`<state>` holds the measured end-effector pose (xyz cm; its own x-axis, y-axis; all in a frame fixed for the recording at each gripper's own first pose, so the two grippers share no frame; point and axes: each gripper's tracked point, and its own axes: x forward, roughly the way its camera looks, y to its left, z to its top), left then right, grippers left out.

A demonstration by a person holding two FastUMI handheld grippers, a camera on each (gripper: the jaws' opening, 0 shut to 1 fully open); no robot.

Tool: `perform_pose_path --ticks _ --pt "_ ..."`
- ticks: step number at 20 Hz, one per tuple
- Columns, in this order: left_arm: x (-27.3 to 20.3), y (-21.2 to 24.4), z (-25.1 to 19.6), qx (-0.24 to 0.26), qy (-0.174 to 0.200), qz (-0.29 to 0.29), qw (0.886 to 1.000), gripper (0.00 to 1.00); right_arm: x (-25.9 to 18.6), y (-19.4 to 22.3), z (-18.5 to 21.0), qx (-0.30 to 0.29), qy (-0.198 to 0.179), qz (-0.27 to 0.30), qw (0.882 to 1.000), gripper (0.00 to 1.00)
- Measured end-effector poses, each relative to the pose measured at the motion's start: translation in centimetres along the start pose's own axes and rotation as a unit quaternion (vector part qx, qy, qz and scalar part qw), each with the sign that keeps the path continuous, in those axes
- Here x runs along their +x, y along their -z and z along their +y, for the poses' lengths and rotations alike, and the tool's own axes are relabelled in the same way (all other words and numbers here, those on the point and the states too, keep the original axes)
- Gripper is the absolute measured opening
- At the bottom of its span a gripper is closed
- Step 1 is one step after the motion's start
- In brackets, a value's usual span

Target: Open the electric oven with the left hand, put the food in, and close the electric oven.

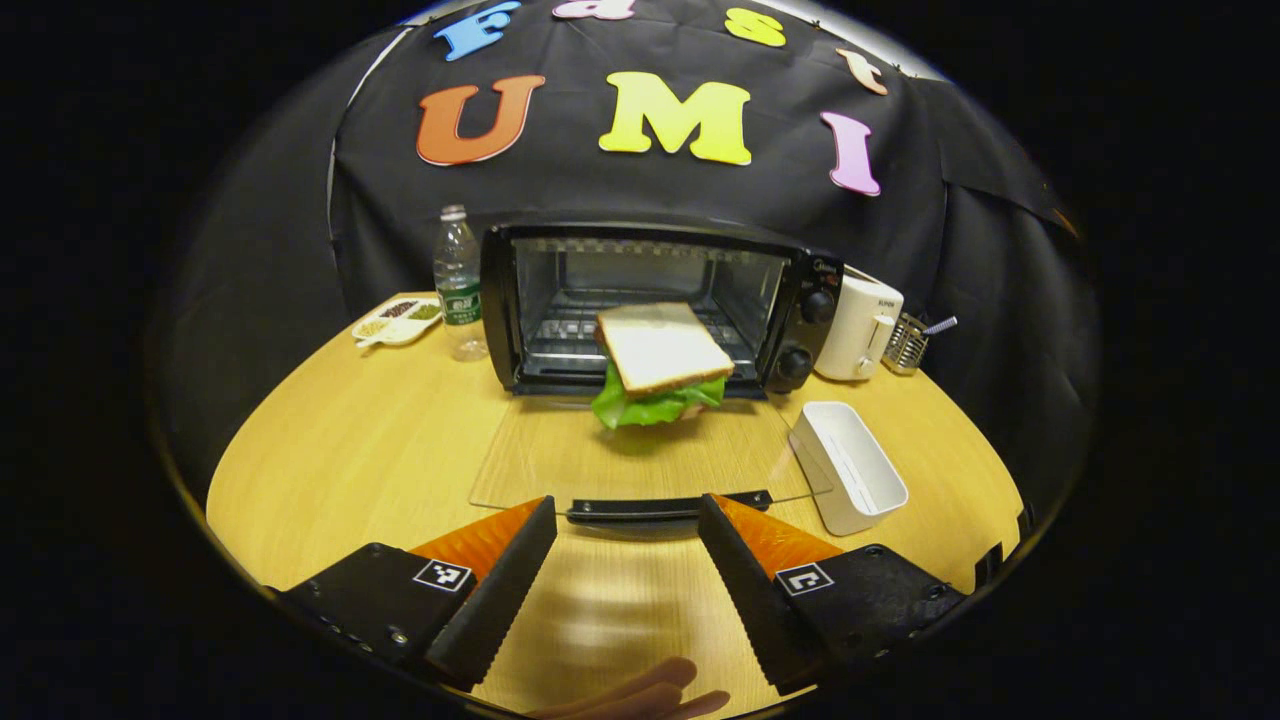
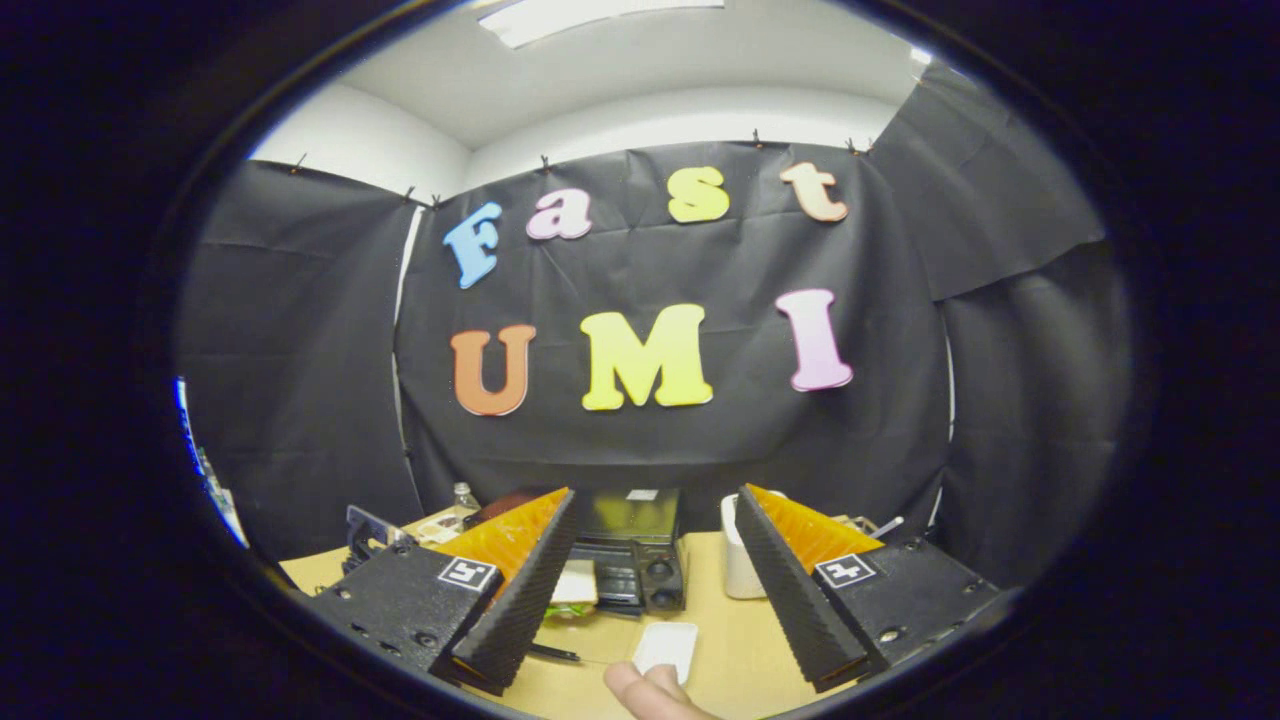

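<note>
- My left gripper (image 1: pixel 627 520) stands wide open and holds nothing; its fingers flank the near edge of the oven's lowered glass door (image 1: pixel 640 450), just short of the black door handle (image 1: pixel 668 507).
- My right gripper (image 2: pixel 650 570) is also spread wide and empty, held high and back from the table, looking over the oven from above.
- The sandwich (image 1: pixel 660 365), white bread over green lettuce, sits at the oven's mouth, half over the hinge end of the door and not fully on the rack inside.
- The electric oven (image 1: pixel 650 300) stands at the far side of the wooden table (image 1: pixel 350 460), with a water bottle (image 1: pixel 458 280) to its left, a white toaster (image 1: pixel 858 328) to its right, and a white rectangular tray (image 1: pixel 850 465) near the door's right corner.
- As I judge it, the food needs pushing deeper first; otherwise the rising door could catch the sandwich.
- Then I should slip my left fingers under the handle, centred, and swing the door up evenly until it seats.
</note>
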<state>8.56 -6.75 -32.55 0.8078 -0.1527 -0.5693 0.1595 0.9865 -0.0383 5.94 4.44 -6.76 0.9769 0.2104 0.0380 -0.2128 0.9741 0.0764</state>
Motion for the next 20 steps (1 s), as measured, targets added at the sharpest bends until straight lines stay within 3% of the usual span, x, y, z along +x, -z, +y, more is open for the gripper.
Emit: perform_pose_path --ticks 2,3,4,5,6,8,9,10,12,13,16,17,20 --pt "0.8 1.6 -0.8 0.005 0.001 0.023 1.0 0.94 -1.6 0.4 -1.2 0.005 0.013 0.017 1.0 0.89" --pt "1.2 2.2 -1.2 0.006 0.004 0.034 0.999 0.95 -2.3 0.4 -1.5 0.006 0.013 0.021 1.0 1.0" --pt "1.4 2.8 -1.8 0.008 0.007 0.045 0.999 0.95 -2.8 0.3 -1.6 0.006 0.012 0.022 1.0 0.9" --pt "1.7 3.4 -2.4 0.013 0.009 0.054 0.998 0.94 -3.3 0.4 -2.0 0.003 0.014 0.022 1.0 0.9" --pt "2.0 3.7 -2.8 0.021 0.007 0.061 0.998 0.94 -3.8 0.4 -2.3 -0.001 0.015 0.018 1.0 1.0" --pt "2.6 4.2 -3.3 0.03 0.009 0.071 0.997 0.94 -5.0 0.0 -2.8 0.001 0.018 0.005 1.0 1.0" --pt "2.8 4.2 -3.4 0.032 0.008 0.071 0.997 0.95 -5.5 0.1 -2.9 0.005 0.016 0.003 1.0 0.9" --pt "3.1 4.2 -3.4 0.031 0.009 0.072 0.997 0.95 -6.1 0.2 -2.9 0.007 0.013 0.001 1.0 0.89" --pt "3.4 4.3 -3.4 0.023 0.008 0.08 0.997 0.94 -6.8 0.1 -3.1 0.004 0.012 -0.005 1.0 0.89" --pt "3.7 4.6 -3.2 0.017 0.008 0.087 0.996 0.94 -7.0 0.0 -3.4 0.002 0.014 -0.007 1.0 1.0" --pt "4.0 4.1 -3.0 0.013 0.002 0.087 0.996 0.93 -7.2 0.2 -3.6 0.002 0.011 -0.01 1.0 1.0" --pt "4.0 4.0 -3.0 0.008 0.0 0.087 0.996 0.93 -7.2 0.1 -3.9 0.003 0.014 -0.011 1.0 0.9" --pt "3.6 3.2 -3.0 0.007 0.0 0.074 0.997 0.93 -7.1 0.9 -4.4 0.003 0.02 -0.006 1.0 0.89"
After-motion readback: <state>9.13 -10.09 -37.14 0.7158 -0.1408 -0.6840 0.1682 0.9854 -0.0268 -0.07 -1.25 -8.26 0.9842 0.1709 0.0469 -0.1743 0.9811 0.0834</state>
